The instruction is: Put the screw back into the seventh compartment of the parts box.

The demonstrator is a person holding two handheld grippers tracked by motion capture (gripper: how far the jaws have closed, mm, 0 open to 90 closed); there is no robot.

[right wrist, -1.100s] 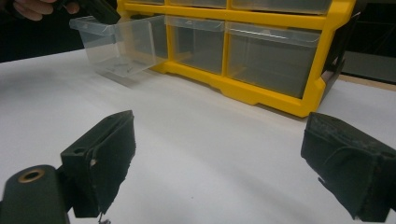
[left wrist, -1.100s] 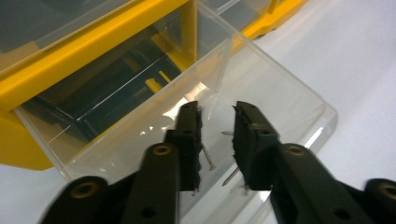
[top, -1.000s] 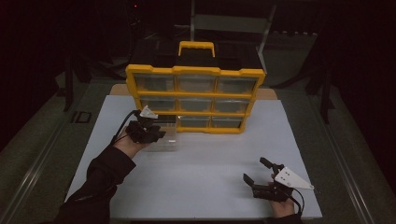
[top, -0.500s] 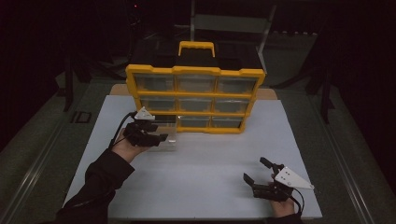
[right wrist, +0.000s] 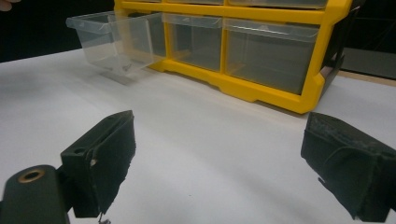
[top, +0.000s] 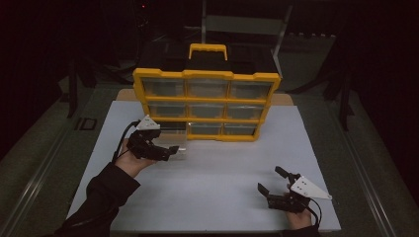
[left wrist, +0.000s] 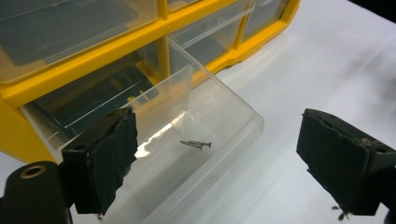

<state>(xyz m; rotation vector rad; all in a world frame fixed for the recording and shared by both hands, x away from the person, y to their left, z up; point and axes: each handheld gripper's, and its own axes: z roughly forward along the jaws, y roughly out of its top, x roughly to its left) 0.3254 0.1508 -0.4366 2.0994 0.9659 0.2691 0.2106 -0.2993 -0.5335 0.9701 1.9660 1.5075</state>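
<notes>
High view, organiser: a yellow organiser point(top: 207, 103) with a yellow handle stands upright in the upper middle of the frame, at the far edge of the white table top point(top: 222, 197); three rows of three clear drawers.
High view, pulled drawer: the clear drawer point(top: 173, 140) at the lower left of the organiser is drawn out toward the lower left of the frame, its back end apparently still in its slot.
High view, left gripper: the left gripper point(top: 165, 151) sits left of centre, just beside the front of the pulled drawer; its jaws have just been opening and now stand spread, with nothing clamped.
High view, right gripper: the right gripper point(top: 272, 180) is at the lower right, well apart from the organiser, jaws spread wide and empty above the bare white top.
Left gripper view, drawer: the drawer point(left wrist: 224, 140) runs from the upper left toward the lower middle; its front wall lies between the two black pads without either one pressing on it.
Left gripper view, screw: a small dark screw point(left wrist: 196, 144), as far as the dim picture shows, lies flat on the drawer floor near the centre.
Right gripper view, jaws: both pads stand far apart at the lower corners, nothing between them but table.
Right gripper view, organiser: the bottom row fills the upper frame, the pulled drawer point(right wrist: 112, 39) jutting out at the upper left.
</notes>
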